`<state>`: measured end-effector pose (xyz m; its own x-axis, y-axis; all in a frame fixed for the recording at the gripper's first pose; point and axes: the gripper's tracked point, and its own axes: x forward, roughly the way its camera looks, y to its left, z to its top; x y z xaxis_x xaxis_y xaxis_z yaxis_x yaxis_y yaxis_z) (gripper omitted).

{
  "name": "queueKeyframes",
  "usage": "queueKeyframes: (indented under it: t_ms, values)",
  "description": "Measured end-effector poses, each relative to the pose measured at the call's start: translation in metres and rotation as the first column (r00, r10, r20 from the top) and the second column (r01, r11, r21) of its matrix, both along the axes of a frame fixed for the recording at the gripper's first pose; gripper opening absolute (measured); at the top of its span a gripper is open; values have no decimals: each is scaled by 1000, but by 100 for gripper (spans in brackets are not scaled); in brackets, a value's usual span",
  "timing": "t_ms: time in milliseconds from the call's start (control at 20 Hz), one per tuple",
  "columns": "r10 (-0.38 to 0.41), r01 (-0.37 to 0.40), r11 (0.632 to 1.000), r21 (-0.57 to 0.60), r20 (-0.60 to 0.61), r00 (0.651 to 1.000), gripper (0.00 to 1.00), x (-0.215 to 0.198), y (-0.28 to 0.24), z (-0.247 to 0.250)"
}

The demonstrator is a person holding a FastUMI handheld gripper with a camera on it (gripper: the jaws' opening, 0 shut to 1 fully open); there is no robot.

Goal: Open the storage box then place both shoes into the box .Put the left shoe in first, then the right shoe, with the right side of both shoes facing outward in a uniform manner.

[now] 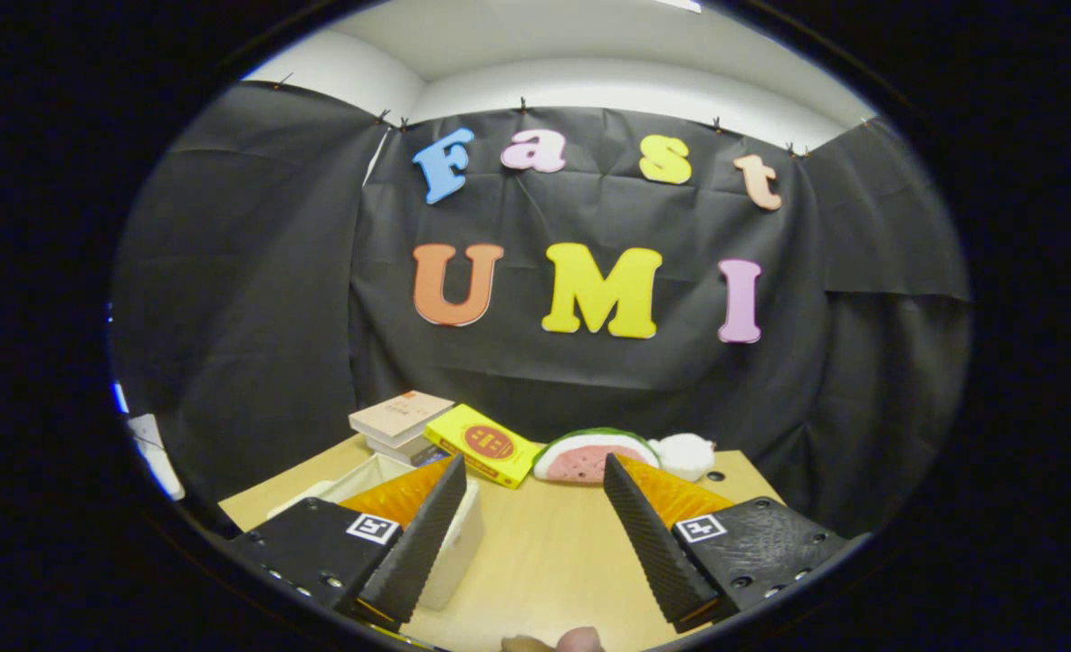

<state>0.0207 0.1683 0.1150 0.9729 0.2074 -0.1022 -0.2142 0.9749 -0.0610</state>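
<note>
1. The gripper (530, 512) is held level above the worktop (544, 552), looking forward toward the booth's back wall; its two fingers come up from the lower part of the frame and lean in toward each other.
2. The jaws stand apart with nothing between them, only bare light wood in the gap.
3. The left finger (417, 543) shows its ribbed black pad, and its tip overlaps the white storage box (458, 543), which sits at the lower left, partly hidden behind that finger. Whether the box is open or lidded cannot be told.
4. The right finger (648, 543) ends just below a watermelon-slice toy (589, 457) at the far edge of the worktop.
5. A white plush toy (687, 455) lies touching the watermelon's right end.
6. Left of the watermelon a yellow box (485, 444) lies tilted, and beside it a small stack of books (399, 421).
7. At the bottom centre, fingertips (553, 641) of a person just show.
</note>
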Motion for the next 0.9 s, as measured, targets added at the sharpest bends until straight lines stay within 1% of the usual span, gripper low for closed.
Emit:
queueKeyframes:
  t_ms: [150, 350, 500, 650, 800, 900]
  values:
    - [-9, 8, 999, 38, 34, 999, 95, -16, -39, -5]
    - [-48, 41, 997, 67, 96, 994, 94, -30, -81, -21]
    - [-42, 31, 996, 83, 137, 990, 94, -40, -90, -30]
    - [-39, 34, 999, 32, 206, 978, 94, -55, -99, -29]
    - [-8, -5, 998, 61, 200, 980, 94, -66, -87, -40]
    - [-9, -7, 997, 81, 197, 980, 96, -64, -90, -42]
